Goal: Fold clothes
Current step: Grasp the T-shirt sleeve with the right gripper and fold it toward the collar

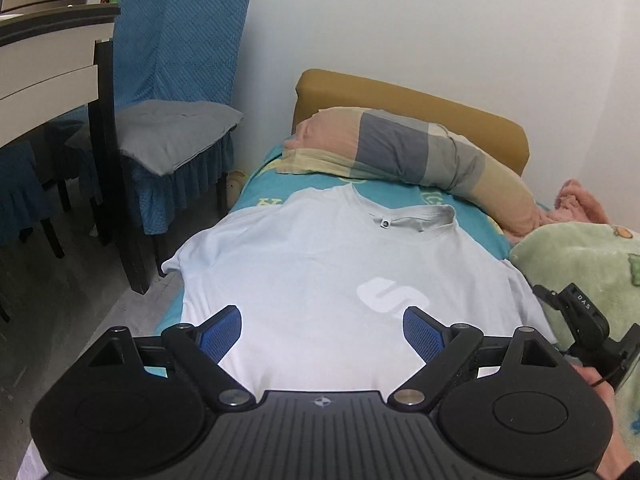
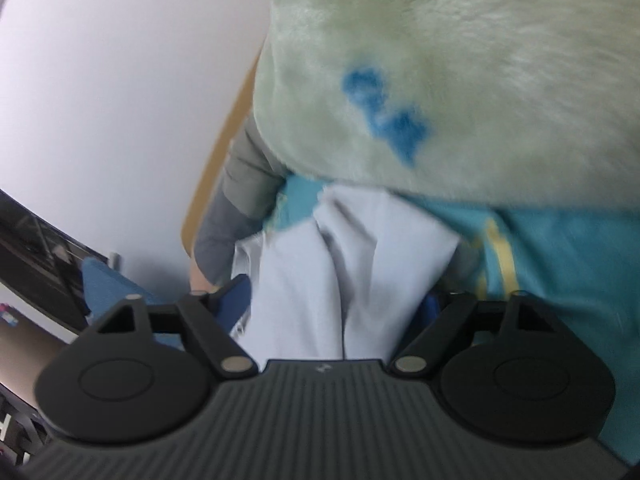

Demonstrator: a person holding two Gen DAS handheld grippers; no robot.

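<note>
since the shirt lies face up and spread along the bed, collar toward the pillow and hem toward the person, its long axis runs straight away from the left gripper, which hangs over the lower chest with its jaws wide apart and nothing between them. the coming move, as i judge it, turns on the sleeve on the wall side: the right gripper is the nearer tool there, and in its own view a bunched fold of the same pale cloth sits between its jaws, which stand apart. that view is blurred and one pad is hidden behind the cloth, so i read the pads as not pressing, though i cannot be sure. the sleeve lies just ahead of that gripper, hard by the green blanket, so the fold would go from there across toward the chair side. the other sleeve hangs near the bed's outer edge, closer to the left gripper.

counted: one shirt, two sleeves, one collar, one pale logo on the chest, one pillow, one green blanket, one pink cloth by the wall, two grippers, one chair fully seen with a grey cushion, a second chair in part at the left edge. folding looks barely begun.
</note>
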